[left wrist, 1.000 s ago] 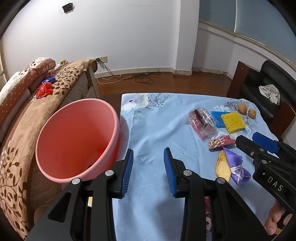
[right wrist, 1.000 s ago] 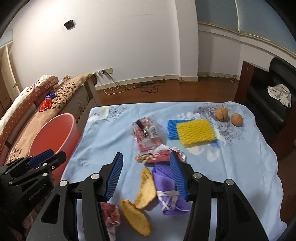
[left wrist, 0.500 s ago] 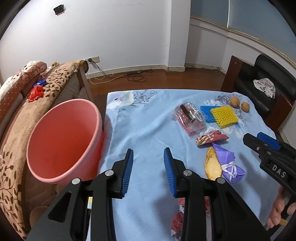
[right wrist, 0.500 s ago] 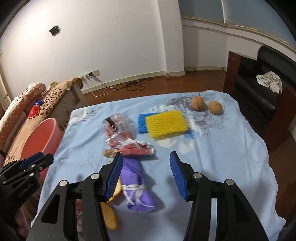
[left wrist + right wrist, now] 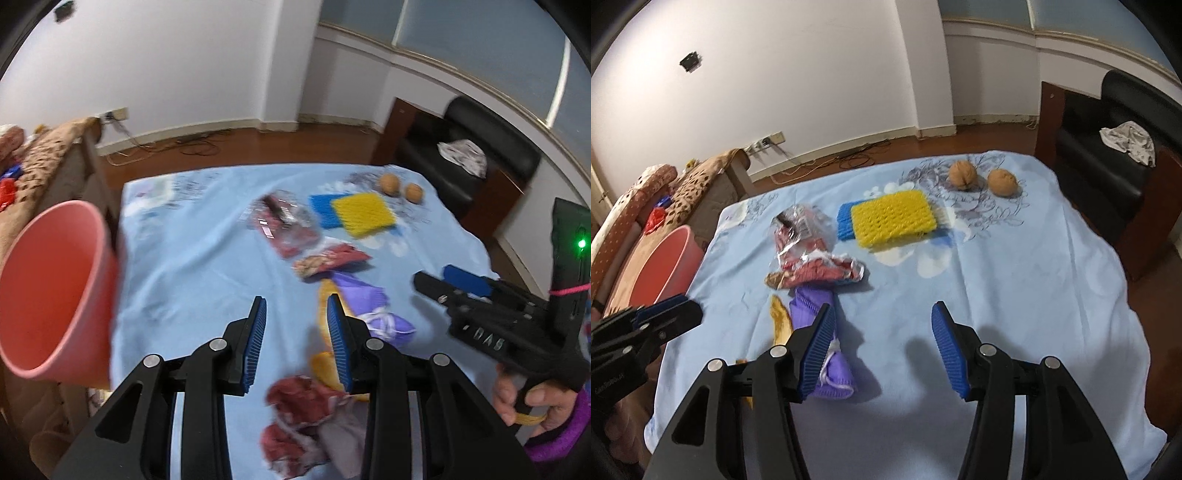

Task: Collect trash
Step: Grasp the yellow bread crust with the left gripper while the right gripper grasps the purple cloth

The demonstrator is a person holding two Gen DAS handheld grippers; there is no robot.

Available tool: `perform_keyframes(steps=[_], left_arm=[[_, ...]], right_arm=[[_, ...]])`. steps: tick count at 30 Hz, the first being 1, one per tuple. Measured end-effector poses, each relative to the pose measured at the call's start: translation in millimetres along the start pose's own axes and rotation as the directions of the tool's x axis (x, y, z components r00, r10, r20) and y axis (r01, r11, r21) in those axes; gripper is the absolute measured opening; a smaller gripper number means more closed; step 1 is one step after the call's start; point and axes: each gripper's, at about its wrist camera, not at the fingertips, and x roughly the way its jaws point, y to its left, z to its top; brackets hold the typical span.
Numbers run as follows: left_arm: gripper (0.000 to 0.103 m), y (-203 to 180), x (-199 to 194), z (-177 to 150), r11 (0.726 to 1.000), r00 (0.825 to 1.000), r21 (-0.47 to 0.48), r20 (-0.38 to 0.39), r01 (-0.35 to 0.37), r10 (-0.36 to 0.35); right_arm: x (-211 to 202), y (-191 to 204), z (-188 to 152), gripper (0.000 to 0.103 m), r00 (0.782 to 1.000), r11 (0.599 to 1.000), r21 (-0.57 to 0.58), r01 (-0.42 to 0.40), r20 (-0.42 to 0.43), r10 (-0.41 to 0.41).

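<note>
Left wrist view: the left gripper (image 5: 295,336) hangs empty, its fingers parted, over the near part of the blue-clothed worktop (image 5: 192,266). A crumpled red wrapper (image 5: 306,417) lies just below and near, and yellow peel (image 5: 327,365) sits by the right finger. The pink bin (image 5: 55,291) stands off the left edge. This view is blurred, so a hasty closing could pinch cloth instead of trash.

Right wrist view: the right gripper (image 5: 882,347) is wide open and holds nothing. A purple bundle (image 5: 823,343) lies at its left finger, limp and tied with white string; grabbed off-centre, it may slip. Farther off lie a red snack bag (image 5: 816,273), a clear packet (image 5: 801,229), yellow foam net (image 5: 892,219) and two walnuts (image 5: 982,179).
</note>
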Motion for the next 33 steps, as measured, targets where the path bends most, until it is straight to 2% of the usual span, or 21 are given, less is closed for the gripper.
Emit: perform_keyframes(steps=[7, 11, 14, 19, 21, 24, 33], left_arm=[[0.034, -8.1, 40.9, 5.3, 0.998, 0.993, 0.004, -0.099, 0.057, -0.057], [0.034, -5.9, 61.3, 5.5, 0.994, 0.984, -0.031, -0.148, 0.101, -0.105], [0.034, -7.6, 70.8, 4.3, 0.993, 0.980, -0.032, -0.160, 0.111, -0.115], [0.033, -11.7, 69.9, 2.1, 0.993, 0.984, -0.027, -0.132, 0.115, -0.118], [0.014, -11.3, 67.5, 2.4, 0.994, 0.986, -0.023, -0.125, 0.108, -0.110], [0.004, -10.1, 62.7, 1.8, 0.995, 0.989, -0.021, -0.111, 0.099, -0.101], [0.002, -3.7, 40.7, 4.5, 0.996, 0.995, -0.040, -0.057, 0.080, -0.083]], right_arm=[[1.9, 0.5, -10.8, 0.055, 0.996, 0.996, -0.022, -0.081, -0.041, 0.080], [-1.8, -5.2, -16.2, 0.056, 0.995, 0.995, -0.026, -0.097, -0.038, 0.096], [-2.2, -11.3, -18.1, 0.056, 0.994, 0.995, -0.024, -0.102, -0.043, 0.101], [0.3, -15.5, -18.0, 0.056, 0.994, 0.995, -0.019, -0.102, -0.052, 0.101], [2.0, -13.9, -17.9, 0.056, 0.993, 0.994, -0.023, -0.109, -0.056, 0.107], [4.4, -7.9, -17.0, 0.056, 0.991, 0.992, -0.039, -0.122, -0.063, 0.120], [13.7, 17.4, -11.0, 0.056, 0.987, 0.984, -0.099, -0.147, -0.085, 0.139]])
